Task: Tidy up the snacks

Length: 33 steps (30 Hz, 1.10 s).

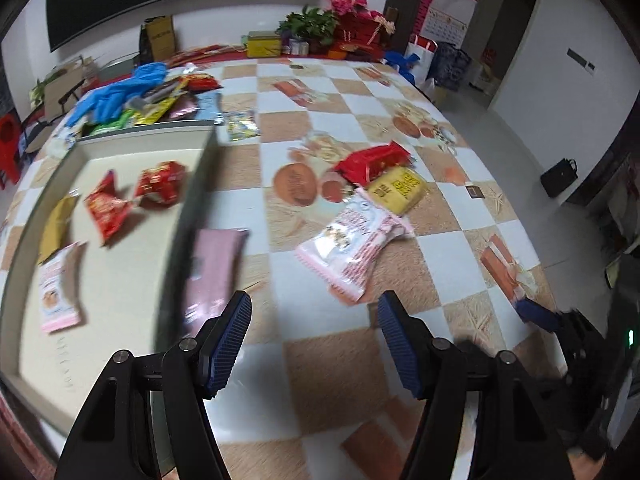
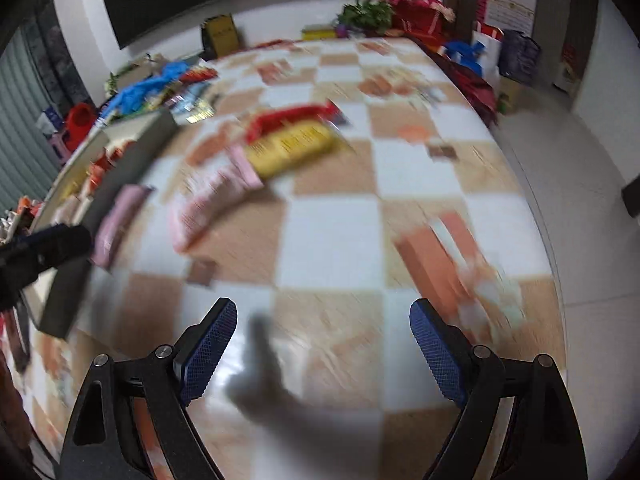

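Observation:
My left gripper (image 1: pixel 314 322) is open and empty above the checkered table (image 1: pixel 328 360), beside a grey tray (image 1: pixel 188 216). The tray holds two red packets (image 1: pixel 108 208), a gold packet (image 1: pixel 56 224) and a pink-white packet (image 1: pixel 60 288). A plain pink packet (image 1: pixel 212 268) lies against the tray's outer wall. On the table ahead lie a pink-white packet (image 1: pixel 356 240), a yellow packet (image 1: pixel 396 190) and a red packet (image 1: pixel 372 162). My right gripper (image 2: pixel 322 322) is open and empty over bare table; the same pink (image 2: pixel 204 208), yellow (image 2: pixel 292 148) and red (image 2: pixel 292 116) packets lie ahead, blurred.
A second tray (image 1: pixel 148 126) behind the first holds mixed packets and blue gloves (image 1: pixel 116 94). A small green-yellow packet (image 1: pixel 242 124) lies next to it. Boxes, plants and bags (image 1: pixel 320 28) crowd the table's far edge. The other gripper (image 1: pixel 560 324) shows at the right.

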Each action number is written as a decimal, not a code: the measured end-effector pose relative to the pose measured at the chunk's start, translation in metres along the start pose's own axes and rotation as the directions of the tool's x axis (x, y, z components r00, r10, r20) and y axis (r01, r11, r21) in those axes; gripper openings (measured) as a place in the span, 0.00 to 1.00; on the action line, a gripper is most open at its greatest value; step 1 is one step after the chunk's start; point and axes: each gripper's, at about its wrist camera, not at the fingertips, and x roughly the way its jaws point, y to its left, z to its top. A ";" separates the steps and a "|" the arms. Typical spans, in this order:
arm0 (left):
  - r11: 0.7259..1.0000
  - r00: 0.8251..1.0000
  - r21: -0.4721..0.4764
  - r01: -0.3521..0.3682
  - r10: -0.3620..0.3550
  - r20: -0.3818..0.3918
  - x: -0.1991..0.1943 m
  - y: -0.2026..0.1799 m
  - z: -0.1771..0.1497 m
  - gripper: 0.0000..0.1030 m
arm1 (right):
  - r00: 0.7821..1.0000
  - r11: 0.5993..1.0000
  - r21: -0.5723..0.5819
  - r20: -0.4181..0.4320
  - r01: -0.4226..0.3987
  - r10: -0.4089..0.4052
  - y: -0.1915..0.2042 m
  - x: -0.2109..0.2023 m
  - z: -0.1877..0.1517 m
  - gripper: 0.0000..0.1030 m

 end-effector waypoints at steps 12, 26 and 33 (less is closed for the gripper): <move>0.989 0.998 0.136 -0.056 0.060 -0.029 0.073 -0.037 0.042 0.42 | 1.000 1.000 -0.030 0.025 0.004 -0.003 -0.004 0.005 -0.011 1.00; 0.989 0.991 0.109 -0.099 0.087 0.103 0.001 -0.004 -0.070 0.40 | 0.951 0.924 0.230 0.021 -0.306 0.309 -0.036 0.004 0.013 1.00; 0.996 0.992 0.057 -0.062 0.055 0.113 0.000 0.008 -0.068 0.40 | 0.953 0.889 0.351 0.042 -0.294 0.299 0.006 0.051 0.080 0.90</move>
